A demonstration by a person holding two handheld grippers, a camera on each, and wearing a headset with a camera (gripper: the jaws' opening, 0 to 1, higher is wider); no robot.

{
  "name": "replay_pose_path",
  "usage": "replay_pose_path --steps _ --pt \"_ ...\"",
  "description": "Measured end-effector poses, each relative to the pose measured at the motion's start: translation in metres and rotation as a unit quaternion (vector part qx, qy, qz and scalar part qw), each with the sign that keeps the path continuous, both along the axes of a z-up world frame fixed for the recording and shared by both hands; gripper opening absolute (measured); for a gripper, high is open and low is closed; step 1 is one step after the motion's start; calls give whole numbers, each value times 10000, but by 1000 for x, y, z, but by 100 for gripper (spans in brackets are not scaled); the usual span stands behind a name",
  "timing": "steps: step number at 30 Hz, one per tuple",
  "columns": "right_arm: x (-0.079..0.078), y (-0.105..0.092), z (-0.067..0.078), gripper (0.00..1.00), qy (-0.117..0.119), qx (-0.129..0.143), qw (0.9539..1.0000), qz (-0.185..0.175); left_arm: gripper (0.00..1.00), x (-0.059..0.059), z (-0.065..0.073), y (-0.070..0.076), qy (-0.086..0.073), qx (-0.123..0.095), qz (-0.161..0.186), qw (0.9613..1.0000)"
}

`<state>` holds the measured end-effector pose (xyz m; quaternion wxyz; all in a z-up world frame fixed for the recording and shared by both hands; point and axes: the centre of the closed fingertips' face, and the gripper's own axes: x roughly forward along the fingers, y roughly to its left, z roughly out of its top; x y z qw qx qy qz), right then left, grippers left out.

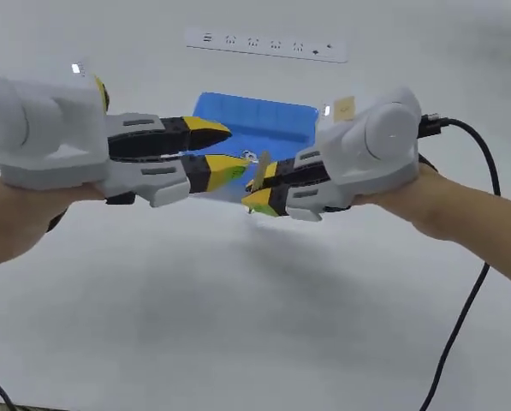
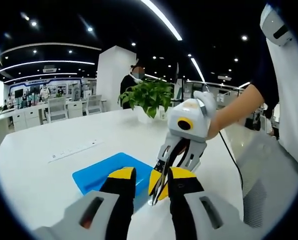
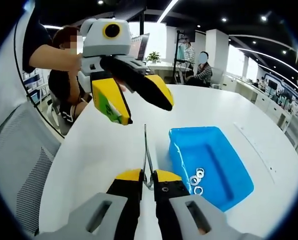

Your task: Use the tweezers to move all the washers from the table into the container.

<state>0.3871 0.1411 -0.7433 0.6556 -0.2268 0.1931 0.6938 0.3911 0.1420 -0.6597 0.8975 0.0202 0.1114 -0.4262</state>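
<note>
Right gripper [image 3: 148, 176], lower centre, clamped tweezers [image 3: 147, 150]; left gripper [image 3: 143, 107], upper left, jaws stood apart. Advisable: firm clamp, tips over container [image 3: 213, 150].

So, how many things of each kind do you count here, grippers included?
Yellow-tipped grippers: 2 (left gripper, right gripper)
Thin metal tweezers: 1
Blue plastic container: 1
Small metal washers inside it: 3 discernible
White power strip: 1
Total: 8
</note>
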Motion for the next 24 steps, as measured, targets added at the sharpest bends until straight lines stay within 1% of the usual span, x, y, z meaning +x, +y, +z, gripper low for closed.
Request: replay_pose_path --steps 1,3,7,10,13,19,24 --pt "0 0 2 9 -2 4 10000 -13 30 -1 3 1 -38 -76 52 9999" --pt "-1 -1 6 9 -5 25 10000 -32 32 -3 6 4 -65 -166 118 9998" --pt "-2 -2 11 9 -35 36 10000 -53 35 -8 7 8 -87 -204 216 9995" --pt "-3 -3 16 9 -40 67 9999 -93 38 -12 9 13 -102 -311 308 9990" --pt "-4 -5 20 9 -43 91 9999 -129 40 -15 8 18 -96 -338 383 9986" --pt "-7 -8 26 9 -58 66 9998 -165 47 -18 8 28 -109 -354 540 9979" --pt "-9 -9 35 9 -81 107 9997 -192 52 -20 9 30 -117 -407 588 9974"
